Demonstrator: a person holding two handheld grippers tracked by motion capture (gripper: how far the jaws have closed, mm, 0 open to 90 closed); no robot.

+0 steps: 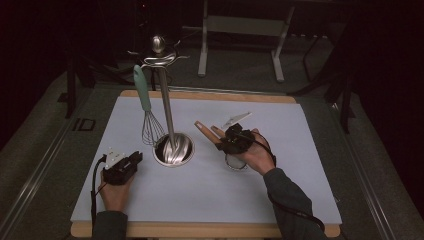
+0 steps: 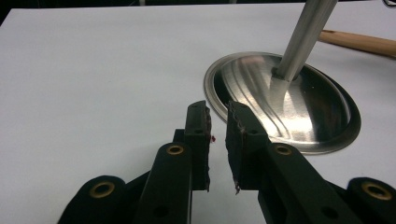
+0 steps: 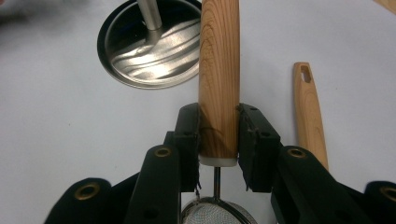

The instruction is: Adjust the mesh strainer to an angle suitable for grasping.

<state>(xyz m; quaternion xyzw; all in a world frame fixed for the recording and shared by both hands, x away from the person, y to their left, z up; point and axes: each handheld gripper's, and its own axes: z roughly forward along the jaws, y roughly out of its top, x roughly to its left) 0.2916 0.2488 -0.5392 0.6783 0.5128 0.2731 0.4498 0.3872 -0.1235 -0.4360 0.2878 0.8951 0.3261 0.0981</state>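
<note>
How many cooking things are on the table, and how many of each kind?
Whisk: 1
Strainer: 1
Other wooden-handled tool, its working end hidden: 1
Metal stand: 1
Total: 4

Strainer [image 3: 218, 211] sitting between the right gripper [image 1: 224, 140] jaws, stand base [image 3: 150, 44] lying ahead-left of it, second utensil [image 3: 310, 112] lying just right, left gripper [image 2: 218, 140] resting near the base rim.

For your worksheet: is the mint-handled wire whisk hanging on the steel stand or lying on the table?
Hanging: the mint-handled wire whisk dangles from the steel stand's top hook, wires down.
</note>
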